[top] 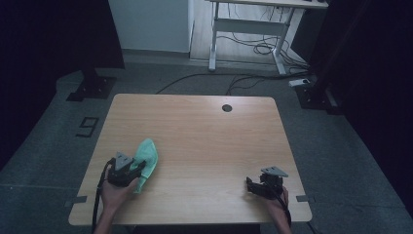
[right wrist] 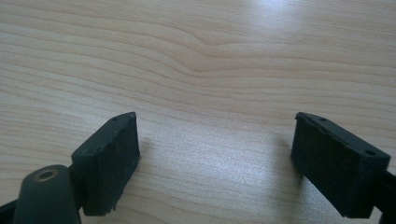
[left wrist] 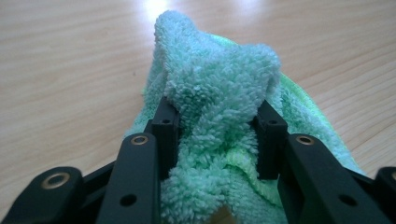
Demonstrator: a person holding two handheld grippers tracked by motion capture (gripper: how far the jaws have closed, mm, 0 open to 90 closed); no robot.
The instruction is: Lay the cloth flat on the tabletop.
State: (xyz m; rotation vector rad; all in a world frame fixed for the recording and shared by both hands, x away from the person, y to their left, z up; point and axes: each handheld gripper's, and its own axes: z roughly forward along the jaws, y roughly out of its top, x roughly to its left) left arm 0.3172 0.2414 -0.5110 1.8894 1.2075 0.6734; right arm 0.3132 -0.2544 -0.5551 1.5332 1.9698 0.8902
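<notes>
Green towel bunched btwn left gripper fingers, clamped; right gripper fingers apart.

lab space, dark curtains, floor cables, taped marks, wooden table
</notes>
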